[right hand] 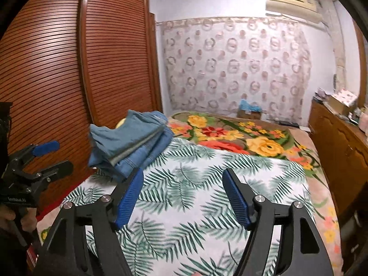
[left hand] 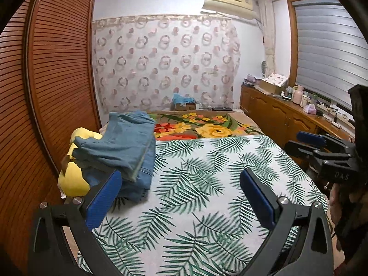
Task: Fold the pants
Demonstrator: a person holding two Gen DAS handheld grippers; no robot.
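Nearest, left gripper [left hand: 181, 197] with jaws spread wide and empty, poised over the leaf-print sheet [left hand: 207, 184] of the bed; its left pad [left hand: 104, 201] just beside the near corner of the pants [left hand: 125, 148]; right gripper [right hand: 182, 195] likewise spread, nothing between the jaws, over the same sheet but farther toward the bed's middle.

Beyond the jaws, pants lying as a folded blue denim stack at the bed's left edge, partly atop a yellow cushion [left hand: 72, 179], one loose flap draped over the top layers; stack ahead and to the left of both grippers; long axis running away toward the head of the bed, roughly along that left edge; top layers skewed, edges not square.

Left gripper clearly the nearer, so probably the one to reach first; right needing to cross leftward over the sheet to help.

Farther on, floral blanket [left hand: 207, 126] covering the bed's far half; louvred wardrobe [left hand: 46, 80] hard against the left side of the bed, close behind the pants; patterned curtain [left hand: 165, 62] on the wall past the bed.
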